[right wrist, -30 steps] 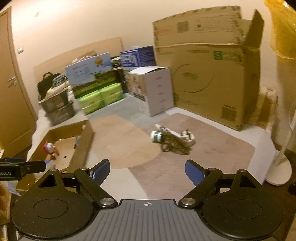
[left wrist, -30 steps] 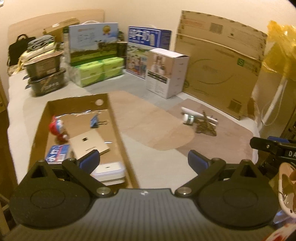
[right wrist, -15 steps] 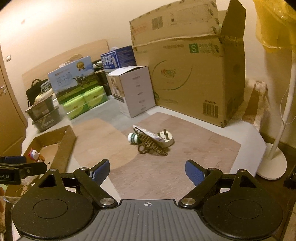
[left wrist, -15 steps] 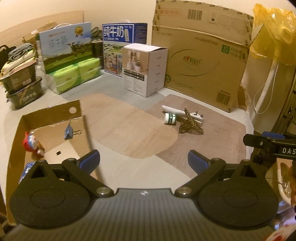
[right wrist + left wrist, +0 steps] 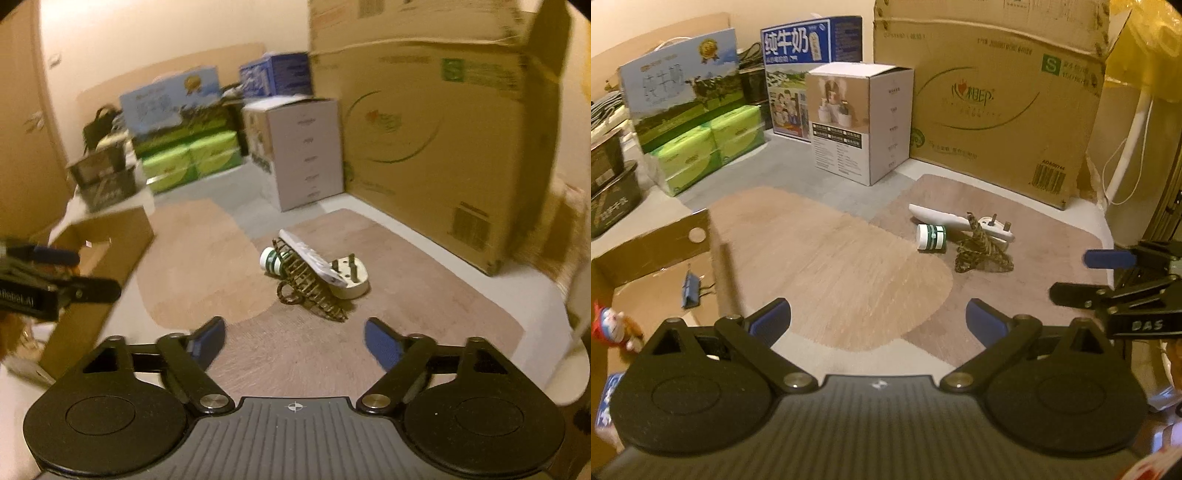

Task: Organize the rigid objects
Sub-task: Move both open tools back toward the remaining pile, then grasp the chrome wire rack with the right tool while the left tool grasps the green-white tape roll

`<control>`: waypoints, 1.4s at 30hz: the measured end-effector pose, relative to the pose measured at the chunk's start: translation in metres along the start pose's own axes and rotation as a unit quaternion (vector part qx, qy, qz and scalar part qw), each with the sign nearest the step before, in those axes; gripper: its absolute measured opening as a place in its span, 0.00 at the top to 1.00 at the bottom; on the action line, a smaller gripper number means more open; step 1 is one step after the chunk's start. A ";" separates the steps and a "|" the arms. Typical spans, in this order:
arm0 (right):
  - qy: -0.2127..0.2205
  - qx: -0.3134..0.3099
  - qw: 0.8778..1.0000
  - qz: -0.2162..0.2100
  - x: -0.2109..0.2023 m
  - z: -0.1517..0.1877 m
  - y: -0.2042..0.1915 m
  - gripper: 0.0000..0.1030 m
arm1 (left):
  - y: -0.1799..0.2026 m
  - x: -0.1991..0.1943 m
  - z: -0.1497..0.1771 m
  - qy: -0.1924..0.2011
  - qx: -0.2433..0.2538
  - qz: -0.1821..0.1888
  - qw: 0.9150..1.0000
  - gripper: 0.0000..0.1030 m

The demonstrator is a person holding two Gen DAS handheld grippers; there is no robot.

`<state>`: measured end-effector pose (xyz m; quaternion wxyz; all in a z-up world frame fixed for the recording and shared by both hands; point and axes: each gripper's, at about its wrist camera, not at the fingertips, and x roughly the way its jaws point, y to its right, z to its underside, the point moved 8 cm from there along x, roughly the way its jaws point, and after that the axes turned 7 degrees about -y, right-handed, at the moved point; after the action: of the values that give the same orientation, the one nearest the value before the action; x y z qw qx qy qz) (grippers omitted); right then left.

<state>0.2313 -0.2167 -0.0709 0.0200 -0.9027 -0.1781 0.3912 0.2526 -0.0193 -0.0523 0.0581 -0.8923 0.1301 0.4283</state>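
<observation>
The right gripper [image 5: 294, 341], jaws spread with nothing between and just narrowing, faces the pile on the mat [image 5: 424, 317]: remote [image 5: 310, 256], wire cage [image 5: 308, 286], plug [image 5: 351, 278], small jar [image 5: 271, 261]; it should pinch 1 item clear of the tangle; the left gripper [image 5: 878, 319] is spread, empty.

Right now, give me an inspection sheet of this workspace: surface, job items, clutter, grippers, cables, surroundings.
Surface: two-tone mat, mostly bare.
Job's things: one pile on the mat: remote, green-banded bottle, white plug, wire cage. The remote lies across the cage. Open tray box at left holds a binder clip and a toy figure.
Clutter: nothing seen on the mat beyond the pile.
Grippers: left gripper open, empty; right gripper open, empty, its jaws have just been closing.
Cables: white cord by a stand.
Surroundings: large carton, white box, milk cartons, green packs.
</observation>
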 end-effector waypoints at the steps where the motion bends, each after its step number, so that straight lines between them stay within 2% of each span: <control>1: -0.007 -0.010 1.000 -0.003 0.009 -0.001 0.001 0.31 | 0.000 0.006 -0.002 -0.001 0.002 0.000 1.000 0.03; 4: -0.023 -0.035 0.999 -0.012 0.033 -0.002 0.003 0.42 | 0.000 0.023 -0.010 -0.005 0.009 0.000 1.000 0.03; 6: -0.030 -0.054 0.998 -0.021 0.048 -0.004 0.003 0.44 | -0.001 0.033 -0.013 -0.008 0.015 0.000 1.000 0.03; 10: -0.037 -0.094 0.994 -0.028 0.076 -0.012 0.001 0.44 | -0.001 0.052 -0.022 -0.012 0.026 0.000 1.000 0.03; 17: -0.036 -0.130 0.991 -0.020 0.112 -0.028 0.009 0.44 | 0.001 0.074 -0.029 -0.016 0.035 0.008 0.999 0.03; 21: -0.044 -0.143 0.988 -0.034 0.126 -0.031 0.010 0.45 | 0.001 0.082 -0.028 -0.020 0.038 0.014 0.999 0.03; 23: -0.048 -0.150 0.987 -0.040 0.129 -0.031 0.007 0.52 | 0.000 0.085 -0.027 -0.022 0.039 0.017 0.999 0.03; 24: -0.051 -0.154 0.986 -0.038 0.130 -0.030 0.006 0.64 | 0.000 0.087 -0.027 -0.023 0.039 0.018 0.999 0.03; 25: -0.053 -0.154 0.986 -0.037 0.131 -0.030 0.005 0.73 | 0.000 0.088 -0.026 -0.024 0.041 0.019 0.999 0.03; 26: -0.054 -0.150 0.986 -0.040 0.130 -0.029 0.005 0.74 | 0.000 0.088 -0.026 -0.024 0.042 0.020 0.999 0.03; 30: -0.053 -0.139 0.989 -0.026 0.121 -0.024 0.005 0.74 | 0.003 0.091 -0.027 -0.022 0.043 0.029 0.998 0.04; 35: -0.044 -0.090 0.995 -0.008 0.096 -0.019 0.014 0.74 | 0.016 0.097 -0.033 -0.012 0.036 0.040 0.998 0.08; 42: -0.028 -0.007 0.999 0.037 0.076 -0.015 0.046 0.74 | 0.045 0.119 -0.042 0.012 0.037 0.035 0.999 0.23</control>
<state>0.3036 -0.2331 -0.1218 -0.0061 -0.8976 -0.1480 0.4152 0.3428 -0.0927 -0.1184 0.0743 -0.8895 0.1775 0.4145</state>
